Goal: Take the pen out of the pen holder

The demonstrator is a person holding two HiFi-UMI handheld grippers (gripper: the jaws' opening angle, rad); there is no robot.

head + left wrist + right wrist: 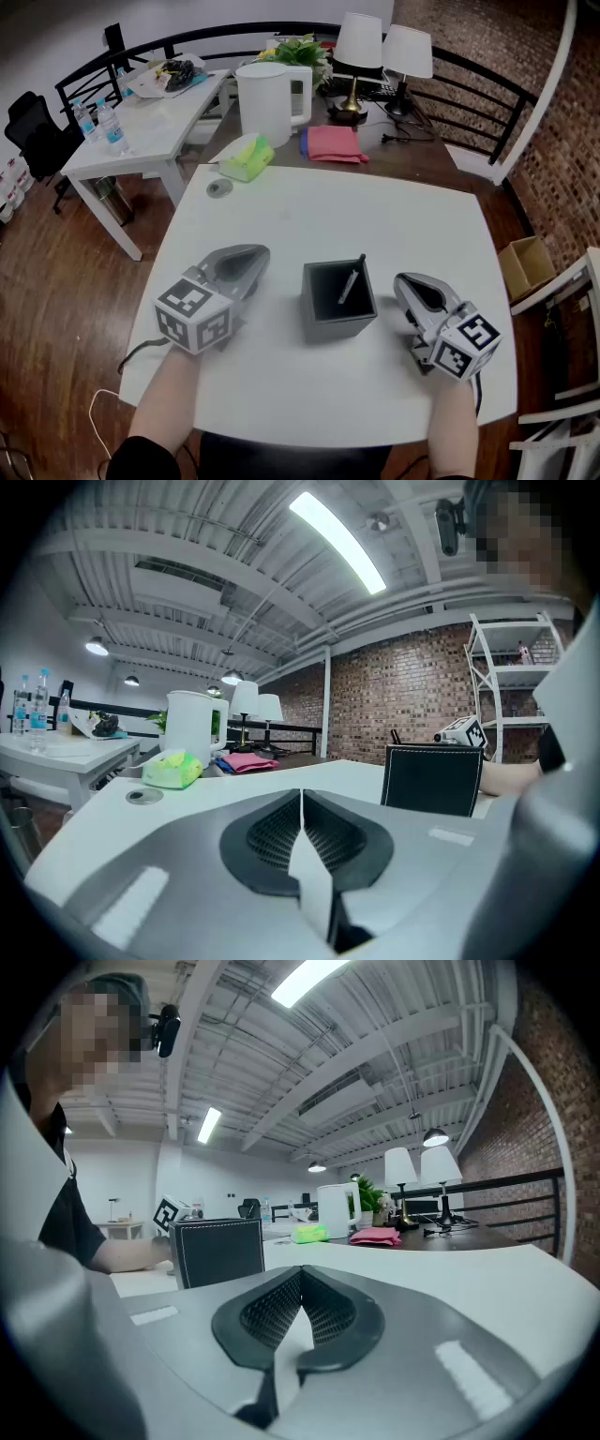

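A dark square pen holder (337, 302) stands on the white table (394, 225), with a dark pen (352, 278) leaning inside it. My left gripper (251, 255) rests to the left of the holder, jaws shut and empty. My right gripper (405, 284) lies to the right of the holder, also shut with nothing in it. In the left gripper view the holder (433, 780) appears ahead to the right of the closed jaws (301, 794). The right gripper view has the holder (218, 1251) ahead to the left of the closed jaws (301, 1274). Neither gripper touches the holder.
At the table's far edge lie a green-and-white cloth (247, 157) and a small round metal disc (219, 188). Behind are a white kettle (270, 101), a pink cloth (333, 143), two lamps (358, 56) and a second white table (141, 122) with bottles. A railing runs behind.
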